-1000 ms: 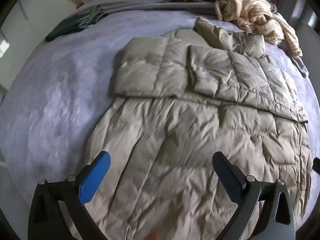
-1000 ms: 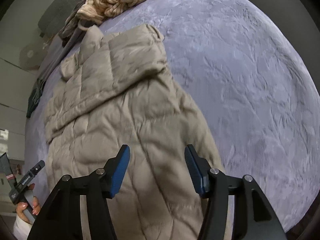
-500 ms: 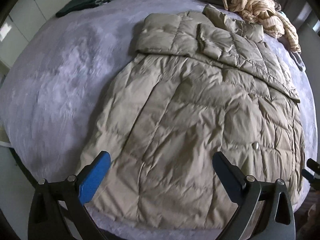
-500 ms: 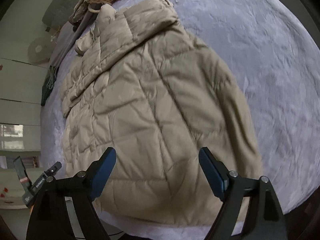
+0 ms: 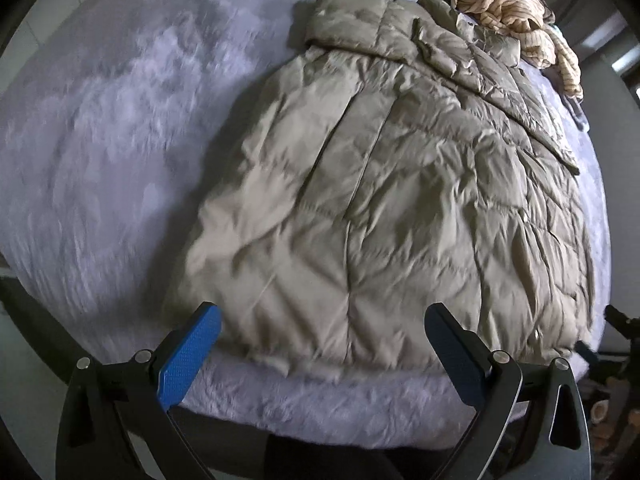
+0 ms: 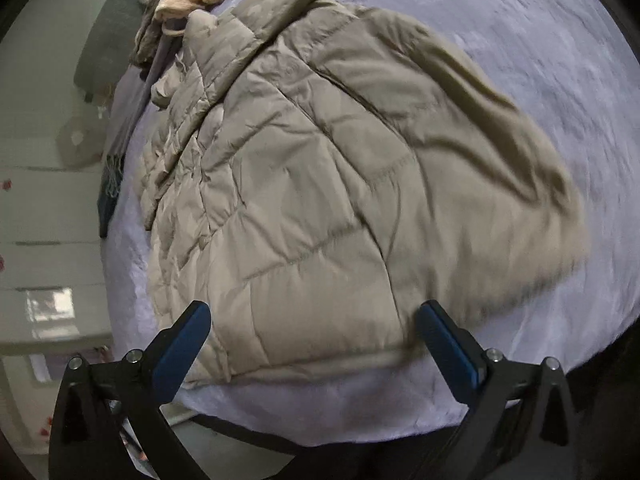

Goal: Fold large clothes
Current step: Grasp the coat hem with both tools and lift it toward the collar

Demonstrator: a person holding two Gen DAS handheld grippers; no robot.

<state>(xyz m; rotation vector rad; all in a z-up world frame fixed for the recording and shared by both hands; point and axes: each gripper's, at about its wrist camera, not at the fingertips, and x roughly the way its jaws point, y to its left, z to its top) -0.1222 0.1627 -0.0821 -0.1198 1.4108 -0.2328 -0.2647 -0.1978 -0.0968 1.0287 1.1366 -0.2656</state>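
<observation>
The beige quilted down jacket (image 5: 392, 184) is taken as the landmark; it is spread flat on the bed with the lilac fleece cover (image 5: 100, 140), with its hem near the front edge of the bed and its folded sleeves and collar at the far side.

On the left, the left gripper (image 5: 320, 354) is held wide open, as it was one second ago. Nothing is held between its blue-padded fingers (image 5: 188, 354), which hang above the jacket's hem without touching it. Compared with one second ago, this gripper has been drawn back from above the jacket's middle to the hem, so that the whole garment and the front edge of the bed are now seen.

On the right, the right gripper (image 6: 314, 348) is opening at this moment: its jaws were narrow one second ago and are now spread wide. No cloth is between them; the hem lies under and beyond the fingers (image 6: 182, 350), apart from them. This gripper too has been pulled back to the hem.

Behind the jacket, at its collar side, a heap of cream striped knitwear (image 5: 516, 20) is seen.

It is judged that the upper part has already been folded in, and that both grippers are being prepared to take the hem for the next fold.
</observation>
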